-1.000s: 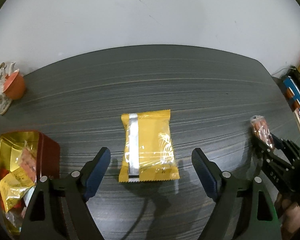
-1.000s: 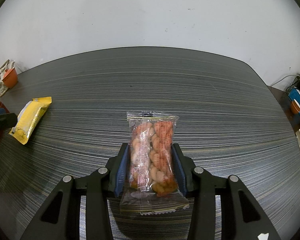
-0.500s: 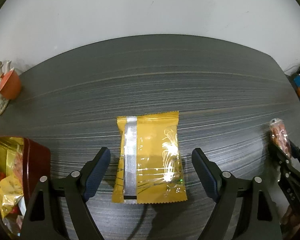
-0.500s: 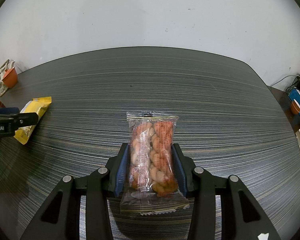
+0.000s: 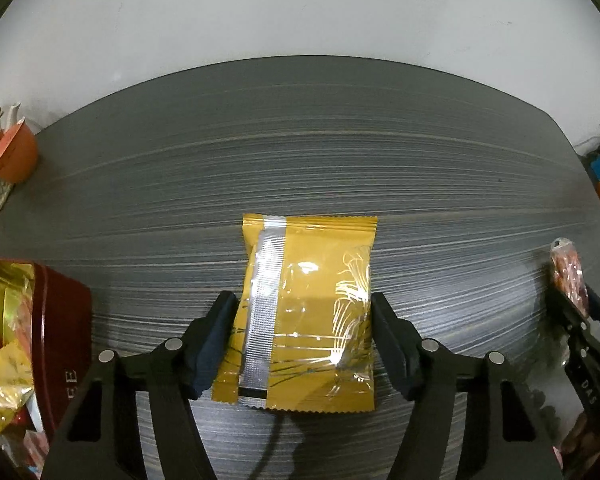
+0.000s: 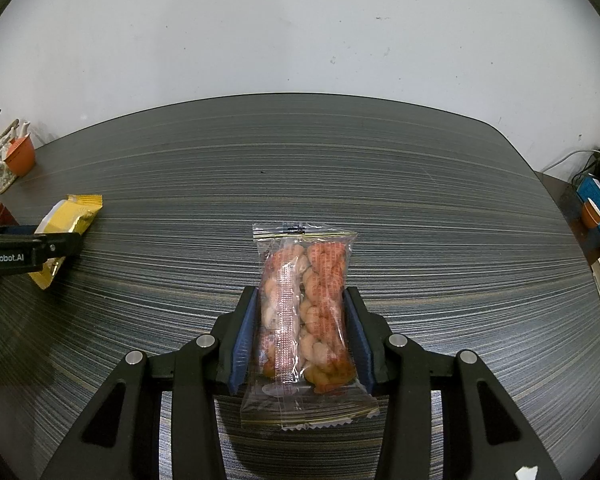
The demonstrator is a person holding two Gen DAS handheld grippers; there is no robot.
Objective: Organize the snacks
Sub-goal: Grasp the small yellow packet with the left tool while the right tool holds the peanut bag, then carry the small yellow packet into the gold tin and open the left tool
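A yellow foil snack packet lies flat on the dark striped table. My left gripper straddles it and its jaws are closing; both pads touch the packet's side edges. My right gripper is shut on a clear packet of orange twisted snacks, which rests on the table. In the left wrist view that packet shows at the far right. From the right wrist view, the yellow packet sits far left, partly behind a black finger of the left gripper.
A dark red box with gold lining holds several wrapped snacks at the left table edge. An orange cup and a patterned holder stand at the back left corner. Blue and orange items sit off the table to the right.
My left gripper came down and forward over the yellow packet, and its fingers closed from wide apart onto the packet's sides. The right gripper and its snack packet stayed still.
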